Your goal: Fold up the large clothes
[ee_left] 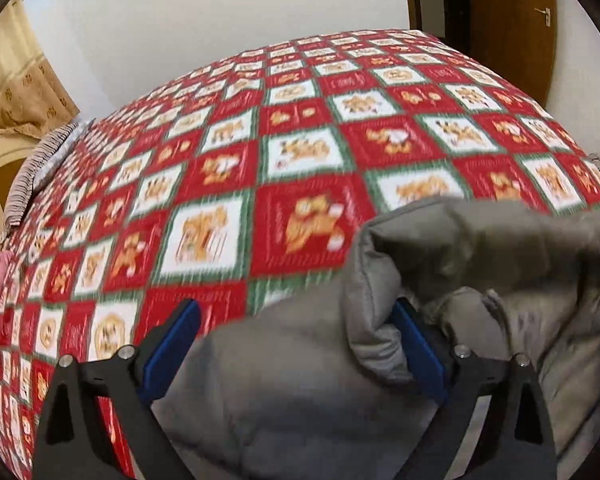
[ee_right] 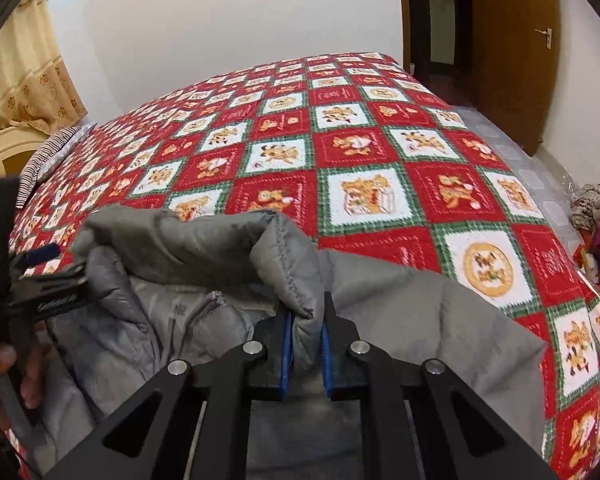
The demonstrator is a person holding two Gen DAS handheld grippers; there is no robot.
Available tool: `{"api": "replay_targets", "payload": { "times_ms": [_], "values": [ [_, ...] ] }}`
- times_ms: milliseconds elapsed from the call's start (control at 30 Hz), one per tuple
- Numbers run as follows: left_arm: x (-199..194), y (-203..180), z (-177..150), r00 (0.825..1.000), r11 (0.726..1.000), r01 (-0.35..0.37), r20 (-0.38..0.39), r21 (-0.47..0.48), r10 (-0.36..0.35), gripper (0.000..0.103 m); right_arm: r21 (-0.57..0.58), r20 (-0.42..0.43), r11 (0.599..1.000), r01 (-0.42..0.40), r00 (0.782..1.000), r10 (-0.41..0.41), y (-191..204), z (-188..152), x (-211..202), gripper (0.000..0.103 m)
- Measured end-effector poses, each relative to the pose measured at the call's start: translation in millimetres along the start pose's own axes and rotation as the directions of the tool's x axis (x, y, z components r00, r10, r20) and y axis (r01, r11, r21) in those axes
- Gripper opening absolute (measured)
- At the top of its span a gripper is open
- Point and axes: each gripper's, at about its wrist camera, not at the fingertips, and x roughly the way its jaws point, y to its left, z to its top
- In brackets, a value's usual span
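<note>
A grey padded jacket [ee_left: 480, 248] is held up over the near edge of a bed; it also shows in the right wrist view [ee_right: 400, 304]. My left gripper [ee_left: 296, 320] has its jaws wide apart, with the jacket's shoulder bulging between the blue pads [ee_left: 172, 344]. My right gripper [ee_right: 305, 320] is shut on a fold of the jacket's collar edge. The left gripper also shows in the right wrist view [ee_right: 40, 276] at the far left, at the jacket's other shoulder. The jacket's lining and zip [ee_right: 204, 308] hang between the two grippers.
The bed carries a red, white and green checked blanket [ee_right: 360, 152]. A striped cloth [ee_right: 44, 160] lies at its far left corner. A pile of clothes [ee_right: 596, 216] lies on the floor at the right. A brown door [ee_right: 512, 48] stands behind, and a curtain [ee_right: 24, 72] hangs at the left.
</note>
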Motion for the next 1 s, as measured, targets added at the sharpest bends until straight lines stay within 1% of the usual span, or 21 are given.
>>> {"api": "replay_targets", "payload": {
  "times_ms": [133, 267, 333, 367, 400, 433, 467, 500, 567, 600, 633, 667, 700, 733, 800, 867, 933, 967, 1000],
  "values": [
    [1.4, 11.4, -22.1, 1.000, 0.999, 0.021, -0.022, -0.026, -0.021, 0.098, 0.014, -0.013, 1.000, 0.015, 1.000, -0.015, -12.1, -10.8, -3.8, 0.011],
    [-5.6, 19.1, -37.6, 0.998, 0.997, 0.052, -0.016, -0.055, -0.053, 0.098, 0.034, -0.034, 0.999, 0.019, 0.999, -0.018, -23.4, -23.9, 0.2, 0.010],
    [-18.5, 20.1, -37.6, 0.998, 0.996, 0.063, 0.019, -0.060, -0.062, 0.097, 0.043, -0.040, 0.999, 0.020, 0.999, -0.018, -26.9, -30.1, 5.5, 0.010],
    [-29.9, 20.4, -36.3, 0.996, 0.996, 0.070, 0.055, -0.060, -0.067, 0.097, 0.047, -0.040, 0.999, 0.019, 0.999, -0.017, -28.2, -31.6, 7.2, 0.010],
    [-45.8, 20.5, -33.1, 0.991, 0.994, 0.087, 0.109, -0.061, -0.080, 0.097, 0.053, -0.040, 0.998, 0.017, 0.999, -0.015, -29.6, -32.8, 9.1, 0.010],
    [-62.2, 20.8, -29.3, 0.981, 0.992, 0.107, 0.166, -0.064, -0.095, 0.098, 0.056, -0.039, 0.998, 0.016, 0.999, -0.014, -30.5, -33.6, 10.3, 0.010],
    [-76.2, 19.6, -25.4, 0.972, 0.991, 0.117, 0.212, -0.062, -0.101, 0.101, 0.056, -0.038, 0.998, 0.015, 0.999, -0.013, -31.0, -34.2, 11.4, 0.010],
    [-85.6, 18.4, -20.6, 0.965, 0.991, 0.117, 0.243, -0.060, -0.099, 0.103, 0.054, -0.037, 0.998, 0.016, 0.999, -0.014, -31.3, -35.0, 12.4, 0.010],
    [-97.0, 15.7, -6.9, 0.951, 0.991, 0.105, 0.300, -0.080, -0.076, 0.103, 0.050, -0.034, 0.999, 0.018, 0.999, -0.017, -31.7, -36.2, 13.6, 0.010],
    [-93.9, 14.3, -1.0, 0.950, 0.991, 0.102, 0.303, -0.089, -0.070, 0.103, 0.046, -0.029, 0.999, 0.021, 0.999, -0.019, -31.5, -37.0, 13.7, 0.010],
    [-86.0, 12.4, 6.0, 0.955, 0.991, 0.095, 0.290, -0.095, -0.064, 0.103, 0.038, -0.021, 0.999, 0.025, 0.999, -0.024, -30.8, -38.2, 13.6, 0.010],
    [-65.1, 8.3, 16.9, 0.971, 0.992, 0.060, 0.239, -0.109, -0.032, 0.103, 0.030, -0.013, 0.999, 0.029, 1.000, -0.028, -29.9, -39.7, 13.3, 0.010],
    [-48.9, 9.2, 21.3, 0.980, 0.992, 0.039, 0.199, -0.124, -0.013, 0.103, 0.027, -0.009, 0.999, 0.031, 0.999, -0.030, -29.8, -40.1, 13.0, 0.010],
    [-27.2, 11.2, 23.1, 0.991, 0.990, 0.018, 0.137, -0.143, 0.001, 0.103, 0.027, -0.006, 0.999, 0.031, 1.000, -0.030, -30.3, -41.1, 12.1, 0.010],
    [-1.8, 15.6, 13.6, 0.999, 0.986, 0.010, 0.047, -0.164, -0.002, 0.101, 0.031, -0.006, 0.999, 0.028, 1.000, -0.028, -32.5, -42.1, 10.6, 0.010],
    [1.6, 15.9, -1.5, 0.999, 0.988, 0.033, 0.039, -0.151, -0.027, 0.101, 0.030, -0.007, 0.999, 0.023, 1.000, -0.022, -34.5, -41.9, 9.1, 0.010],
    [1.2, 6.0, -17.1, 0.999, 0.997, 0.007, 0.054, -0.083, -0.003, 0.102, 0.019, -0.007, 1.000, 0.016, 1.000, -0.016, -34.1, -41.7, 5.2, 0.010],
    [1.7, -0.3, -23.6, 0.998, 0.999, -0.015, 0.061, -0.043, 0.018, 0.102, 0.026, 0.006, 1.000, 0.017, 1.000, -0.017, -34.1, -41.2, -2.0, 0.011],
    [0.9, -2.8, -26.8, 0.997, 0.999, -0.025, 0.071, -0.030, 0.027, 0.102, 0.033, 0.020, 0.999, 0.018, 1.000, -0.018, -33.5, -40.6, -9.8, 0.013]
  ]
}}
